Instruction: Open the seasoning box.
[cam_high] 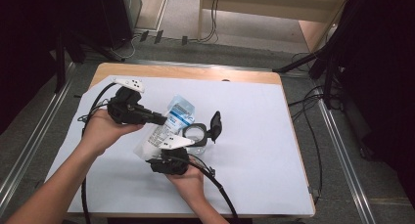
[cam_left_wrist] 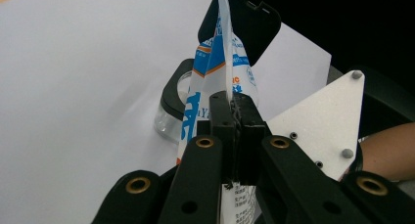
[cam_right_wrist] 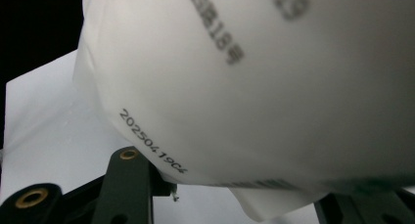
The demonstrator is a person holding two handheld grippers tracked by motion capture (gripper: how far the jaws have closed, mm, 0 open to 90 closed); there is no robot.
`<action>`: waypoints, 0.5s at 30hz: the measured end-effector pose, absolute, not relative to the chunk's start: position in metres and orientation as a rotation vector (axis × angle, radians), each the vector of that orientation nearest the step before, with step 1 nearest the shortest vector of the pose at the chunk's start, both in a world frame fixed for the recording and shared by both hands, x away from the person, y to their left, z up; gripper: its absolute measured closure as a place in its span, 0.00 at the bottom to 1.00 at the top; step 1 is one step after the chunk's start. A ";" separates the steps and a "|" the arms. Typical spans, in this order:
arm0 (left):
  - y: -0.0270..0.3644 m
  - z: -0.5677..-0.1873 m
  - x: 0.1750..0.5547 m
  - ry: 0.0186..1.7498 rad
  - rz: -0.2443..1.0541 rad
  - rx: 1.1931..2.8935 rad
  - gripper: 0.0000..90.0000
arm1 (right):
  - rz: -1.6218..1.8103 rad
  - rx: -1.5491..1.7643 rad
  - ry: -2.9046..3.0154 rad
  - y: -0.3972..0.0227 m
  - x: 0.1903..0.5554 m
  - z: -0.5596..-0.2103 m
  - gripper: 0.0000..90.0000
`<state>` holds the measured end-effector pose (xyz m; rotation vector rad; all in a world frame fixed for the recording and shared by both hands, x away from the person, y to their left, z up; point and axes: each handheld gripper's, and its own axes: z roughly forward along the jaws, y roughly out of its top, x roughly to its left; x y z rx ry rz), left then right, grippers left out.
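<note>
A soft plastic pouch (cam_high: 177, 112), blue and white on top and plain white below, hangs tilted between both grippers above the white sheet. My left gripper (cam_high: 164, 120) comes in from the left and is shut on a thin upper fold of the pouch (cam_left_wrist: 222, 57), jaws pressed together (cam_left_wrist: 234, 111). My right gripper (cam_high: 165, 149) reaches up from below. The bulging white bottom of the pouch (cam_right_wrist: 269, 87), with a printed date code, sits wedged between its jaws (cam_right_wrist: 244, 199). Just behind the pouch stands a clear jar (cam_high: 198, 136) with its black flip lid (cam_high: 215, 125) open.
A white sheet (cam_high: 254, 150) covers most of the wooden table (cam_high: 195, 72). Black cables trail from both grippers across the left and front of the sheet. Dark stands and floor cables ring the table.
</note>
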<state>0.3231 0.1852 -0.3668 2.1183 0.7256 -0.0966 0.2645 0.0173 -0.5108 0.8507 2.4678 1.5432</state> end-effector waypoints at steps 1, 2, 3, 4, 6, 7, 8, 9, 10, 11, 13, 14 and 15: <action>0.184 -0.367 0.324 0.723 -0.094 2.125 1.00 | 1.546 0.846 2.473 0.017 0.264 -0.511 0.55; 0.184 -0.367 0.324 0.723 -0.096 2.122 1.00 | 1.547 0.840 2.476 0.017 0.263 -0.511 0.53; 0.183 -0.368 0.325 0.723 -0.096 2.127 1.00 | 1.546 0.840 2.479 0.017 0.263 -0.511 0.53; 0.183 -0.368 0.326 0.722 -0.100 2.130 1.00 | 1.544 0.845 2.482 0.017 0.262 -0.512 0.53; 0.182 -0.369 0.327 0.724 -0.111 2.126 1.00 | 1.553 0.867 2.473 0.015 0.261 -0.512 0.52; 0.181 -0.369 0.328 0.718 -0.116 2.122 1.00 | 1.551 0.873 2.465 0.013 0.260 -0.512 0.52; 0.179 -0.370 0.328 0.718 -0.118 2.124 1.00 | 1.551 0.878 2.457 0.012 0.260 -0.513 0.52; 0.178 -0.370 0.329 0.718 -0.121 2.125 1.00 | 1.554 0.890 2.450 0.011 0.259 -0.513 0.53; 0.176 -0.370 0.329 0.717 -0.118 2.129 1.00 | 1.557 0.899 2.450 0.011 0.259 -0.513 0.54; 0.175 -0.371 0.329 0.714 -0.115 2.137 1.00 | 1.560 0.902 2.448 0.010 0.259 -0.514 0.55; 0.172 -0.372 0.329 0.714 -0.118 2.141 1.00 | 1.558 0.905 2.449 0.010 0.259 -0.515 0.58; 0.171 -0.372 0.330 0.718 -0.117 2.144 1.00 | 1.563 0.905 2.446 0.009 0.258 -0.515 0.58; 0.171 -0.372 0.330 0.717 -0.117 2.142 1.00 | 1.569 0.908 2.443 0.009 0.258 -0.516 0.58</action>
